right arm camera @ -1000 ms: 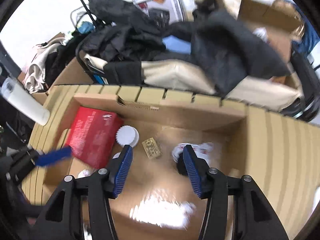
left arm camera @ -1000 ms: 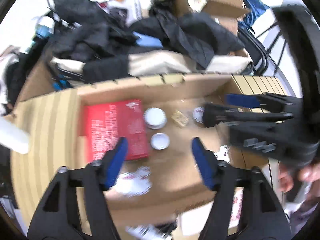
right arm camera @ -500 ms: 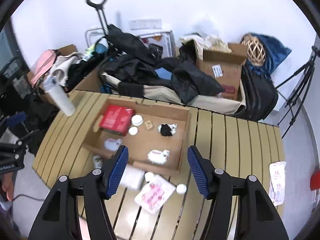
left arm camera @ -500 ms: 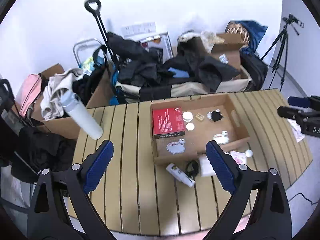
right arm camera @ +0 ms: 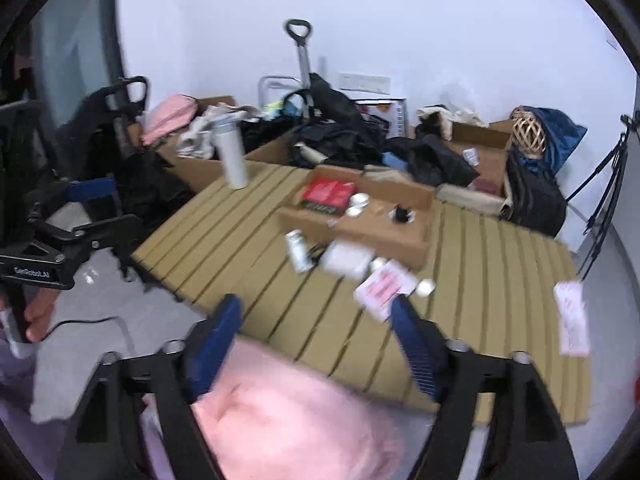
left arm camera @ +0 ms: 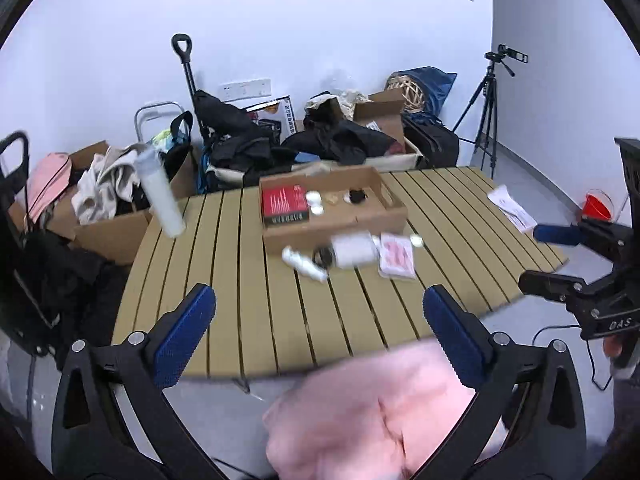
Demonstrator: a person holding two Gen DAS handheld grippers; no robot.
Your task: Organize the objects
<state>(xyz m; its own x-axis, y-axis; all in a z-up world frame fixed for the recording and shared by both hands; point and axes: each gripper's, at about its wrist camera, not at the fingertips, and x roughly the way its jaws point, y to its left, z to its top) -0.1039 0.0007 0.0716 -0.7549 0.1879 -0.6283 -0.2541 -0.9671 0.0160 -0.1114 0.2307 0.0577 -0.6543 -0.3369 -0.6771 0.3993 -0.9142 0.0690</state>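
A shallow cardboard box point(left arm camera: 372, 220) point(right arm camera: 416, 196) sits on the slatted wooden table point(left arm camera: 248, 288) point(right arm camera: 240, 248). In it lie a red box point(left arm camera: 285, 205) point(right arm camera: 329, 193), two white lids point(left arm camera: 313, 200) and a small black item point(left arm camera: 357, 197). In front of it lie a white tube point(left arm camera: 303, 264) point(right arm camera: 297, 249), a white packet point(left arm camera: 354, 250) and a pink-printed packet point(left arm camera: 396, 256) point(right arm camera: 384, 286). My left gripper point(left arm camera: 320, 332) is open and empty, well back from the table. My right gripper point(right arm camera: 320, 340) is open and empty, also back from the table.
A white bottle point(left arm camera: 159, 192) point(right arm camera: 233, 157) stands at the table's far left edge. A paper sheet point(left arm camera: 512, 208) point(right arm camera: 572, 316) lies at the right. Bags, clothes and cartons are piled behind the table. A tripod point(left arm camera: 486, 108) stands at the back right. Pink cloth point(left arm camera: 368, 412) is below.
Both grippers have pulled far back and up from inside the cardboard box to beyond the table's near edge. Both stay open and empty. Pink cloth now shows below.
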